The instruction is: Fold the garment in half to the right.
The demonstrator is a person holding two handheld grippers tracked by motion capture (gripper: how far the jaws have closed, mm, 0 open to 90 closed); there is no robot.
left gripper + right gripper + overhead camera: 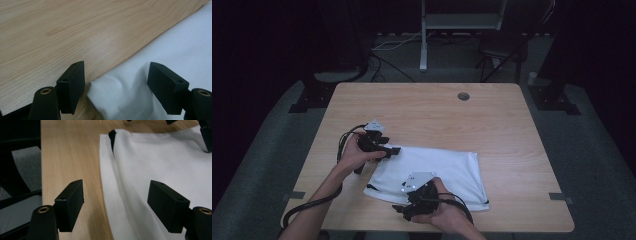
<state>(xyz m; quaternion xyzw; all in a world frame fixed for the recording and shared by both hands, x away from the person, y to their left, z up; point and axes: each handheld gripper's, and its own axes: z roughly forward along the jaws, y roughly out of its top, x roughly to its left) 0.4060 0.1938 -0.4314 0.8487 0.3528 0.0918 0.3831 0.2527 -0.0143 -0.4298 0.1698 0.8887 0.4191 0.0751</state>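
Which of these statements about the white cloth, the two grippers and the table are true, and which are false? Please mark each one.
1. The white cloth lies on a wooden table. True.
2. The left gripper is shut on the cloth. False: its jaws stand open, with a corner of the cloth between them.
3. The right gripper has open jaws on either side of an edge of the cloth. True.
4. The cloth is plain white with no other colour. False: a black trim shows at one corner.
5. The table has a round hole near its far edge. True.
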